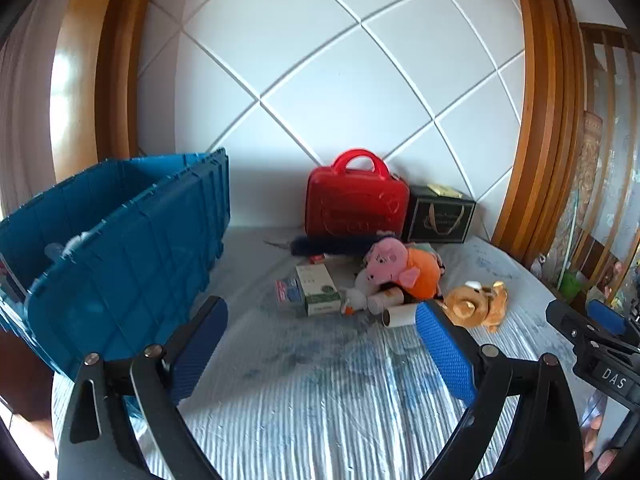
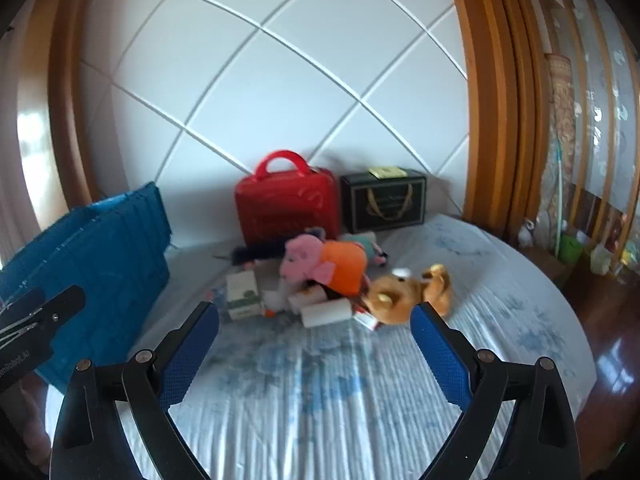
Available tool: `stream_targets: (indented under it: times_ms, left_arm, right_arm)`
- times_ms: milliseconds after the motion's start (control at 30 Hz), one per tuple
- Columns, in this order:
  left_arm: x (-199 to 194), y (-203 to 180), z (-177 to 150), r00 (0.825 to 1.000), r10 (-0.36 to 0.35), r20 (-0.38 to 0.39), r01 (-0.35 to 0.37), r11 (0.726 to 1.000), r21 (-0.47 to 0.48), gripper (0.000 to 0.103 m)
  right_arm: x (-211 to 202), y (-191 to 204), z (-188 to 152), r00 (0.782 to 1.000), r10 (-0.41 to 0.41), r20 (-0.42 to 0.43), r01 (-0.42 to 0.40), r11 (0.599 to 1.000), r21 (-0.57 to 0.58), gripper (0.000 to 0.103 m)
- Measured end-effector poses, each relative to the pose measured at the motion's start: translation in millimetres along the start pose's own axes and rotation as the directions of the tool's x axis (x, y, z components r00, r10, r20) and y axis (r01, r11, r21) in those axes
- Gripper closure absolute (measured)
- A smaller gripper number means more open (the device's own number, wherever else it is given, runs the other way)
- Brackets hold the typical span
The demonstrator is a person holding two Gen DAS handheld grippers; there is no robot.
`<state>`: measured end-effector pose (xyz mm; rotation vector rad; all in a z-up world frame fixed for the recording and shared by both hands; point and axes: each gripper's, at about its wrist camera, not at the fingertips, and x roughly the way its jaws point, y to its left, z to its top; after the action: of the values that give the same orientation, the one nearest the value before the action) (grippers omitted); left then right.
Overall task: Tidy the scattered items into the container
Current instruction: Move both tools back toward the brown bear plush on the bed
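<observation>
1. Scattered items lie ahead of both grippers on the bed [image 1: 320, 400], heaped right of the blue container [image 1: 120, 264].
2. Left gripper [image 1: 320, 344] and right gripper [image 2: 316, 352] gape wide, empty.
3. Nearest is the white roll [image 2: 326, 312], long axis crosswise, straight ahead of the right gripper, likely the nearer of the 2.
4. Behind it the pink pig plush [image 1: 400, 266] lies crosswise, snout toward the container.

We're in somebody's bedroom at home: a bed [image 1: 320, 400] with a striped floral sheet, padded white headboard [image 1: 340, 80] behind it, plush toys [image 1: 400, 268] on the bed.
</observation>
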<state>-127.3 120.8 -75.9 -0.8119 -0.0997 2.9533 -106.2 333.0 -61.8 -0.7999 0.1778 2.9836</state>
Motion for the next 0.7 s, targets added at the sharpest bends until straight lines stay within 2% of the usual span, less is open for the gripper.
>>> stream_targets:
  times_ms: [100,233,367,533,700]
  left_arm:
    - [28.6,-26.1,-13.1,0.997,0.016,-0.074,-0.013,0.999,0.033,0.007]
    - [66.2,-51.3,-28.1,0.988,0.02,-0.151,-0.008,0.997,0.078,0.007]
    - [103.2,-64.5,-34.5,0.98,-0.006,-0.199,0.023,0.997,0.08,0.007]
    - [156.0,-77.0,-39.3,0.969,-0.051,-0.243,0.074,0.993,0.088,0.007]
    - [198.1,-90.8,-43.2,0.944,-0.073,-0.321,0.101,0.992,0.072,0.007]
  right_arm:
    - [26.1,-37.7,-13.7,0.997,0.0,-0.081,0.003,0.999,0.035,0.006]
    - [54.0,-68.9,-28.3,0.991,0.0,-0.137,0.013,0.996,0.093,0.005]
    - [85.2,-82.9,-33.7,0.979,-0.013,-0.203,0.036,0.994,0.107,0.006]
    - [118.0,-95.2,-31.9,0.966,-0.07,-0.247,0.095,0.991,0.093,0.006]
    - [145.3,-108.8,-29.4,0.954,-0.092,-0.286,0.122,0.988,0.091,0.006]
